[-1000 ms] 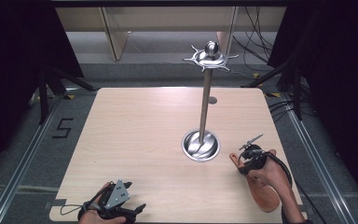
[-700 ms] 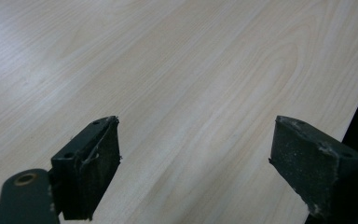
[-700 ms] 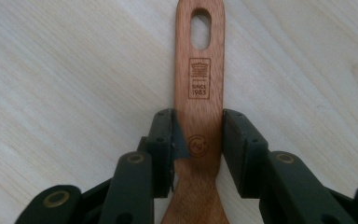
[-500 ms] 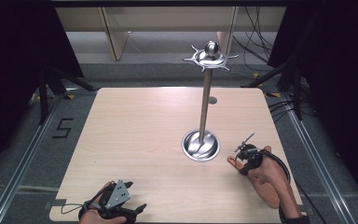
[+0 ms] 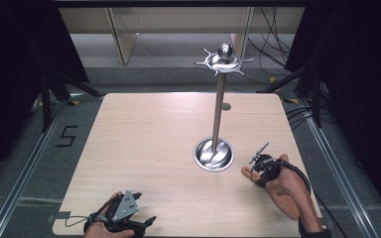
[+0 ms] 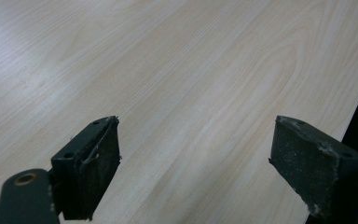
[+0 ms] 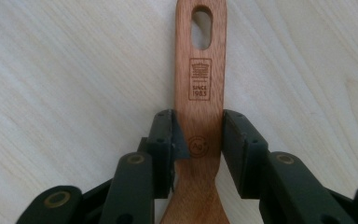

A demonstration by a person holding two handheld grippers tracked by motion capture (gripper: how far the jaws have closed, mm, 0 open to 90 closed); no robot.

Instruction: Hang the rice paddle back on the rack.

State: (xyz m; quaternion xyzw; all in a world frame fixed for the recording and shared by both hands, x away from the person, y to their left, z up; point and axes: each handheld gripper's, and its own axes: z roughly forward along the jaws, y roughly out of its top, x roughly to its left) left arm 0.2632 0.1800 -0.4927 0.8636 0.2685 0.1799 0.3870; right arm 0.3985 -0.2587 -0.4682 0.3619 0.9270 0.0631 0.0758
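**Wooden spatula gripped at the table's near right, stand's hooks bare**

Nearest the person, the left gripper [image 5: 121,218] rests at the front edge of the table [image 5: 144,144] with its jaws spread wide and nothing between them — it has no part in the work yet.

To the right, the right gripper [image 7: 198,140] has its jaws pressed against both edges of the handle of a wooden spatula [image 7: 200,84], which lies flat on the tabletop. So the grasp looks made; the lift does not, as far as I can judge.

The spatula is reddish-brown wood with a slim, straight handle, an oval hanging hole near its end, and a burnt-in maker's stamp below it. Behind the jaws it widens toward the blade, which is out of sight.

Farther back stands a tall metal stand [image 5: 218,111] — round shiny base, thin pole, a crown of small hooks at the top, none of them carrying anything. Hanging the spatula there by its hole appears to be what remains, and that is most of the job.
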